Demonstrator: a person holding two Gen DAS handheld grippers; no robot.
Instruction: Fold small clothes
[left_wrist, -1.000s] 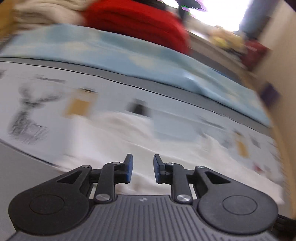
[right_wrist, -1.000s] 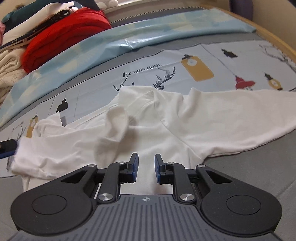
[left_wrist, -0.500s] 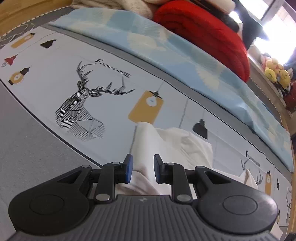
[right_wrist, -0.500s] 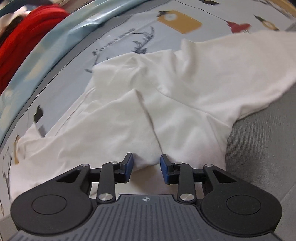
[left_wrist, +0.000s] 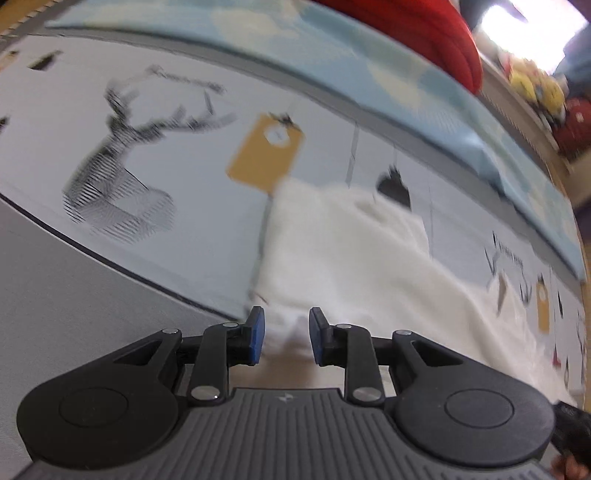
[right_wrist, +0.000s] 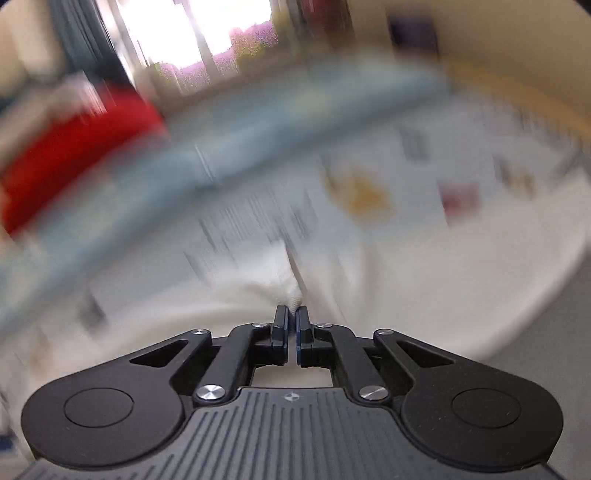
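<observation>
White shirt bunches in the closing right claw, pinched for a fold; the left claw, opening, straddles its sleeve end and must clench next.

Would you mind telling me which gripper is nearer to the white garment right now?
Right. The right gripper is closing, a bunched fold of the white garment pinched between its pads. The left gripper is opening over the garment's edge, its pads apart and not pressing the cloth.

Soft matt white cloth garment on a smooth printed sheet; matt black plastic tongs.
</observation>
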